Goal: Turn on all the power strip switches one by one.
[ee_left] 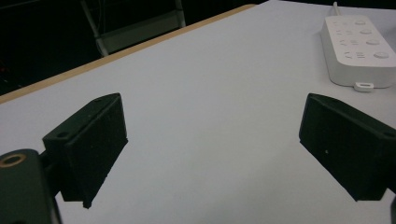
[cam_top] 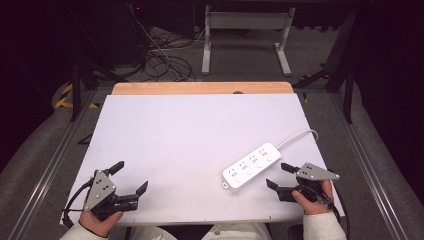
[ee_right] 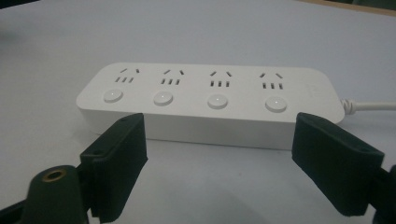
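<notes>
Power strip [cam_top: 252,165] lies long-side-on just in front of the right gripper [cam_top: 278,176]. Its jaws are wide open and hold nothing. Left gripper [cam_top: 131,176] is far off, open and empty too.

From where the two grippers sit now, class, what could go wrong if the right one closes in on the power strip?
1. The power strip lies broadside to the open right gripper; its length looks wider than the jaw gap, so the jaws might push it rather than grasp it.
2. Its cable runs toward the table's right edge and could drag or snag.
</notes>
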Demonstrator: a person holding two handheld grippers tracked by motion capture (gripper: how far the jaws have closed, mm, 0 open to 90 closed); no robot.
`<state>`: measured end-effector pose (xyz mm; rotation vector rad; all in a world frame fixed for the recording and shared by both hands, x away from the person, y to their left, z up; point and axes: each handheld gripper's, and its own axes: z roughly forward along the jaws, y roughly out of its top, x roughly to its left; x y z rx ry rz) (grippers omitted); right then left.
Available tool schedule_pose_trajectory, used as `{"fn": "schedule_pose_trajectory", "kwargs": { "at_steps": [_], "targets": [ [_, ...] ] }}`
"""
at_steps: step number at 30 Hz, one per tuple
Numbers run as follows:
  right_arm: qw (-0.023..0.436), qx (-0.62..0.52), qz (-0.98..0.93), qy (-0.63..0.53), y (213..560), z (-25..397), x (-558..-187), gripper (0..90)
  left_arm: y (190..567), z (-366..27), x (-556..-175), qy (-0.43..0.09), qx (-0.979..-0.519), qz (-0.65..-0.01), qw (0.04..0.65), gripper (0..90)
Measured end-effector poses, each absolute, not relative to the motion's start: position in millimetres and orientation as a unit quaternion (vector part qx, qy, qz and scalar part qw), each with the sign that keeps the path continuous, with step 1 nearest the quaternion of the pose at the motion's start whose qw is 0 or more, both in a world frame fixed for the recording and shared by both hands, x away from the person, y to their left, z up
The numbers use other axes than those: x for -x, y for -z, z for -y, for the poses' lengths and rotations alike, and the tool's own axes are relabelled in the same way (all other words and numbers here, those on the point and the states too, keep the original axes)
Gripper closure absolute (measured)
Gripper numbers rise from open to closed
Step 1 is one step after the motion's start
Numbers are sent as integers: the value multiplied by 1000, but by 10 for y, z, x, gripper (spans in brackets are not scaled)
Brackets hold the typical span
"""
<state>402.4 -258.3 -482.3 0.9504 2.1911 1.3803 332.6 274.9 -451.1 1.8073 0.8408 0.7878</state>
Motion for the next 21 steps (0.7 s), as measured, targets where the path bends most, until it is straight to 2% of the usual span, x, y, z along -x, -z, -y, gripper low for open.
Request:
{"fn": "schedule_pose_trajectory", "kwargs": {
  "at_steps": [21],
  "targets": [
    [206,-357,-766,-494,4804,2574,-4041,182,4526,-2735,-3363,-326,-742,-346,473,86]
  ]
}}
